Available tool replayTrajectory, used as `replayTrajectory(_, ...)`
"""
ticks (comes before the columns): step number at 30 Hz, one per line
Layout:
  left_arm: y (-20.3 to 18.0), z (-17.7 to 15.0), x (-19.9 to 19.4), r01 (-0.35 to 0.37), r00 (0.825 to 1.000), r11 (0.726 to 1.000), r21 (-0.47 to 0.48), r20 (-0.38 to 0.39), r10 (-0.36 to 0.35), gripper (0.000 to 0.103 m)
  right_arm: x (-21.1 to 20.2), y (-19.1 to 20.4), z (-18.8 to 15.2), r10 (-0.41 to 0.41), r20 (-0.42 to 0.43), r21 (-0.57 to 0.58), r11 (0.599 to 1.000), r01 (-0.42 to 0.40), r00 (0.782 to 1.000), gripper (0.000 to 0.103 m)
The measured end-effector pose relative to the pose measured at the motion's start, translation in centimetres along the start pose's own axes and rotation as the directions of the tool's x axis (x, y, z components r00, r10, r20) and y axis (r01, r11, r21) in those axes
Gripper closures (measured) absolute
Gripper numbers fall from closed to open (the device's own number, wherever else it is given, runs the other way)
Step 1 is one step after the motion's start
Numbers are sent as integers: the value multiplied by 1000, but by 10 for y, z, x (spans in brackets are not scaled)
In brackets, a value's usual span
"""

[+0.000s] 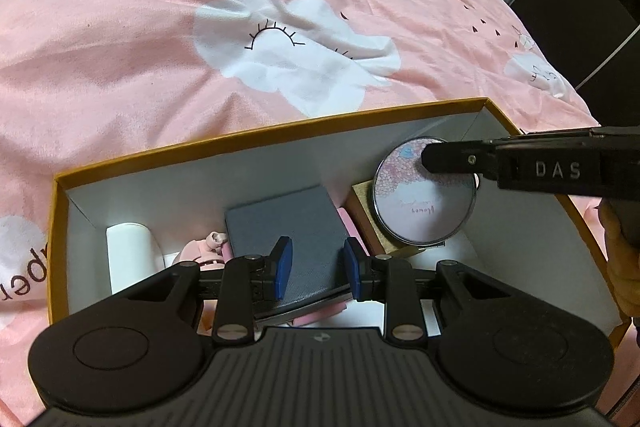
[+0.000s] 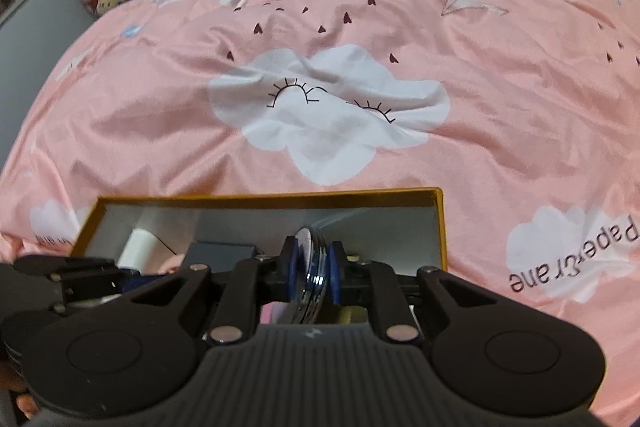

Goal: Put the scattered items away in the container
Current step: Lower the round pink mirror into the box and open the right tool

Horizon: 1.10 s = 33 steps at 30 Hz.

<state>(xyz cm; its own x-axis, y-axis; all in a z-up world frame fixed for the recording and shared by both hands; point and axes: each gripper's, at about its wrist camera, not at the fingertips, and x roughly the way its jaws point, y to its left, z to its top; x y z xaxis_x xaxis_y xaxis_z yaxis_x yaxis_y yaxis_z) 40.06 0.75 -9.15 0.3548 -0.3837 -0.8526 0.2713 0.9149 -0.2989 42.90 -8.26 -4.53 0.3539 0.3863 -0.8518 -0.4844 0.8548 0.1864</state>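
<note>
A: Right tool [image 2: 313, 263] stands inside the box [image 1: 256, 137] on the bed [image 1: 120, 39], pads either side of the round mirror [image 1: 426, 195]; grip unclear.

B: Crowding it?

A: The mirror leans on a tan block [image 1: 366, 215] beside a grey case [image 1: 292, 227]. Left tool [image 1: 316, 267] hangs part open, empty, over the case; white roll [image 1: 130, 255] further left.
</note>
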Motion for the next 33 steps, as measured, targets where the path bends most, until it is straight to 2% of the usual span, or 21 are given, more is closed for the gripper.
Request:
replayTrajectory(5, 1, -1, -1, -4, 1000, 1000, -4, 2, 4, 71, 3, 13, -4, -80, -11, -120, 990, 78, 997, 83)
replayTrajectory(11, 5, -2, -3, 0, 1000, 1000, -14, 5, 0, 71, 15, 18, -8, -134, -39, -176, 976, 125, 990, 85)
replayTrajectory(17, 8, 0, -1, 29, 1000, 999, -35, 5, -28, 71, 18, 19, -6, -129, -68, -165, 979, 117, 989, 82)
replayTrajectory(20, 7, 2, 0, 42, 999, 998, -43, 4, -42, 71, 23, 16, -6, -96, -105, -121, 989, 84, 990, 81)
replayTrajectory(23, 8, 3, 1, 48, 999, 998, -51, 8, -48, 71, 25, 16, -7, -100, -99, -122, 989, 88, 990, 81)
replayTrajectory(33, -6, -5, -20, -24, 999, 1000, -20, 31, 25, 71, -5, 16, -6, -80, -25, -129, 989, 76, 996, 81)
